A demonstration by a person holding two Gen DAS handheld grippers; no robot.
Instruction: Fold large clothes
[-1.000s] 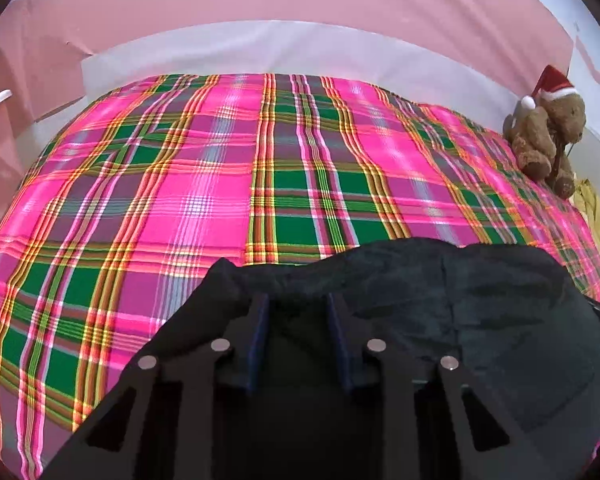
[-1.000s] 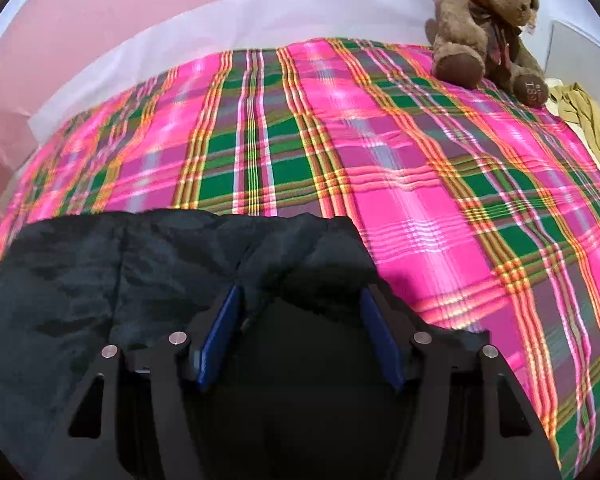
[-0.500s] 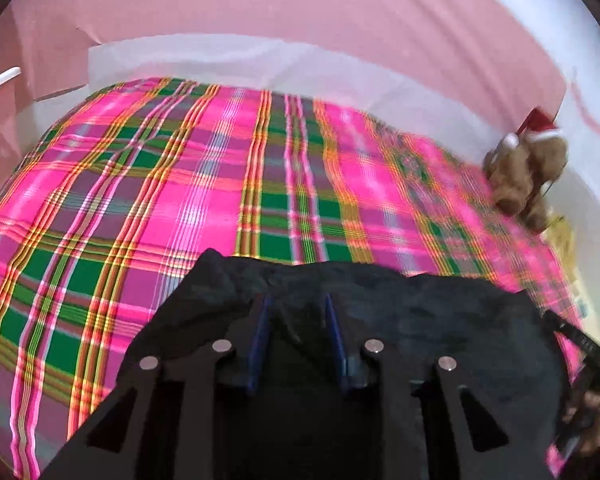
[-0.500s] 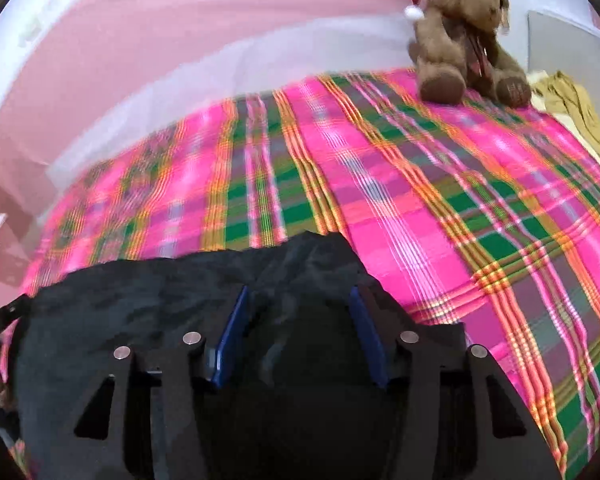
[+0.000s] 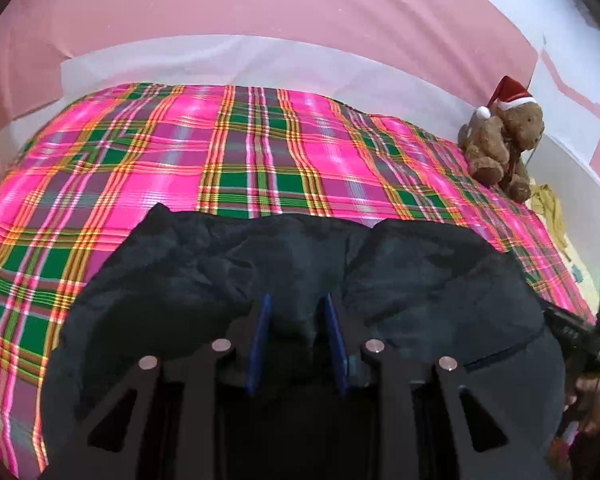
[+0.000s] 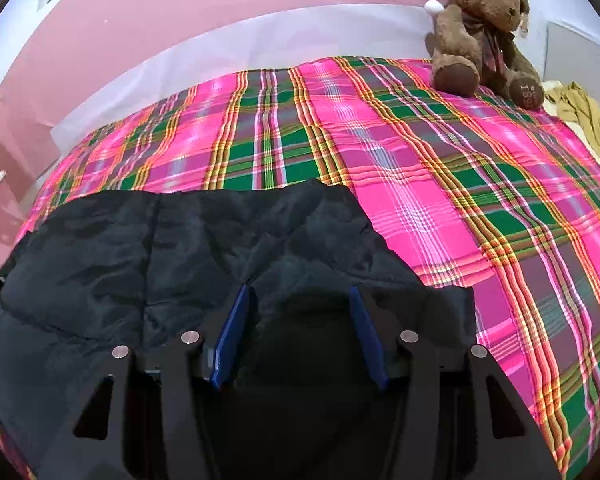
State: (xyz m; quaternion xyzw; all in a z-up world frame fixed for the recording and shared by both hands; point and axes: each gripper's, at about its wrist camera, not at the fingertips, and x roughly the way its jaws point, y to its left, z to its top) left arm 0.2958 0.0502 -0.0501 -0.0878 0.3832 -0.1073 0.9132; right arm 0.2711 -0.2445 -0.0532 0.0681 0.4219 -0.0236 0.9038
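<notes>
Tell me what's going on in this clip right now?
A person with a gripper in each hand is folding a dark jacket on a plaid bedspread. The left gripper and right gripper each pinch a bunch of its fabric. A teddy bear sits at the far corner.

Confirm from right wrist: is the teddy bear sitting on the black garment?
No, the teddy bear sits at the far corner of the plaid blanket, well apart from the black garment.
</notes>
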